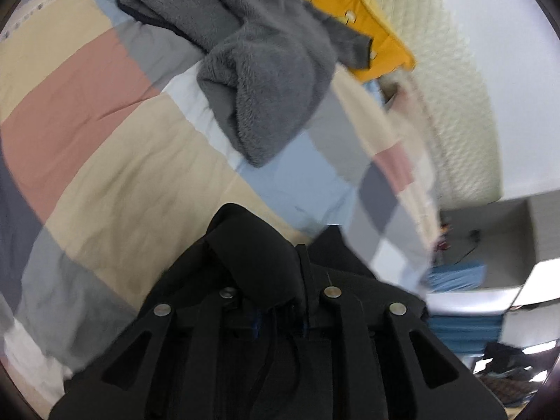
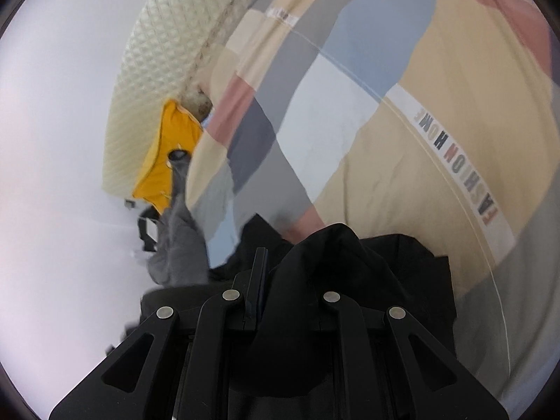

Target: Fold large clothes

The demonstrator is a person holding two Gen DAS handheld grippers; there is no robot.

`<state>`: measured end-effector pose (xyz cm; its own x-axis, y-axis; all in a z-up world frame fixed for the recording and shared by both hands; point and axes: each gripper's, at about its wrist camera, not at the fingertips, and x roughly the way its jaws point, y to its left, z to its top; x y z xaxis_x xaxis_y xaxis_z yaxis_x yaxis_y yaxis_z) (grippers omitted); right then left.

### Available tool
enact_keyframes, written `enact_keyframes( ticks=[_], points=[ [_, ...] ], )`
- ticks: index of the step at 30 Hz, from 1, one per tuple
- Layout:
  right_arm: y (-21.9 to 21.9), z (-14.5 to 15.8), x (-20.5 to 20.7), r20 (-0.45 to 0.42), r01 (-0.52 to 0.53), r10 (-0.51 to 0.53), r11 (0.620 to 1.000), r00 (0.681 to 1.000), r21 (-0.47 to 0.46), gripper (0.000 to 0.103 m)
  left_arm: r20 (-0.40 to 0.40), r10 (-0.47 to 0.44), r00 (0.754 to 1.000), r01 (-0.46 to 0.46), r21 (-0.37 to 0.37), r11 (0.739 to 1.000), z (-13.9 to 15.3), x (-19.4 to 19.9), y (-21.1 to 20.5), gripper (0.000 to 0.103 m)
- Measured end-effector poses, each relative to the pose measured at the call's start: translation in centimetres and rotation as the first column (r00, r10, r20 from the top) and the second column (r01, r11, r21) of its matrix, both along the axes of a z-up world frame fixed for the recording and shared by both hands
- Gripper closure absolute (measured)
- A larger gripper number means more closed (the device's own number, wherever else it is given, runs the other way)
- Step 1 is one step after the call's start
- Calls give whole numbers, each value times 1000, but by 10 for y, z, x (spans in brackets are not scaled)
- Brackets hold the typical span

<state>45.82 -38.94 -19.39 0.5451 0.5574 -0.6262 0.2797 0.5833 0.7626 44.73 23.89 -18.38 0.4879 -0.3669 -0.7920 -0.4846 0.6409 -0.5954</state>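
A black garment [image 1: 252, 245] is bunched between the fingers of my left gripper [image 1: 280, 255], which is shut on it just above the patchwork bed cover [image 1: 122, 161]. In the right wrist view the same black garment [image 2: 336, 262] is draped over one finger of my right gripper [image 2: 290, 262], which is shut on the cloth too. Most of the black garment hangs below both cameras, out of sight. A grey fleece garment [image 1: 259, 80] lies crumpled farther up the bed, partly over a yellow garment [image 1: 364, 17]. From the right wrist the grey fleece [image 2: 178, 245] and the yellow garment [image 2: 171, 150] show at the left.
The bed cover [image 2: 402, 140] carries printed lettering. A cream quilted headboard [image 1: 455, 87] stands behind the bed against a white wall. Beside the bed an open cardboard box [image 1: 507, 238] and blue folded cloth [image 1: 455, 276] sit on the floor.
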Motion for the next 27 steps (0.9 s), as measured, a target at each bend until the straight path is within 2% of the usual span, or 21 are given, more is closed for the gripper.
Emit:
enact_keyframes(
  ticks=[4, 7, 13, 15, 19, 22, 23, 24, 27],
  points=[
    [-3, -35, 14, -33, 0, 1, 999, 999, 39, 91, -23, -68, 997, 69, 45, 997, -27, 28, -13, 84],
    [-9, -56, 20, -46, 21, -16, 995, 999, 99, 91, -26, -87, 996, 89, 84, 993, -40, 39, -25, 84],
    [-13, -86, 31, -82, 42, -27, 982, 996, 186, 92, -52, -81, 995, 85, 73, 994, -63, 45, -31, 84],
    [-12, -85, 30, -83, 43, -28, 981, 996, 188, 91, -50, -81, 995, 85, 71, 994, -61, 41, -30, 84],
    [-12, -70, 21, -35, 5, 2, 981, 999, 196, 84, -27, -94, 995, 96, 82, 992, -52, 27, -31, 83],
    [-14, -54, 8, -14, -6, 9, 980, 1000, 197, 61, -16, -63, 998, 64, 50, 997, -43, 9, -30, 77],
    [-15, -43, 0, -1, -11, 11, 982, 1000, 186, 49, -10, -51, 999, 51, 41, 998, -36, 2, -30, 75],
    [-16, -36, -5, 9, -13, 12, 984, 1000, 179, 43, -21, -51, 998, 52, 61, 997, -30, -4, -31, 69],
    [-19, 0, -25, 55, -49, 42, 991, 998, 124, 42, -80, -64, 995, 75, 145, 987, -6, -18, -33, 49]
  ],
)
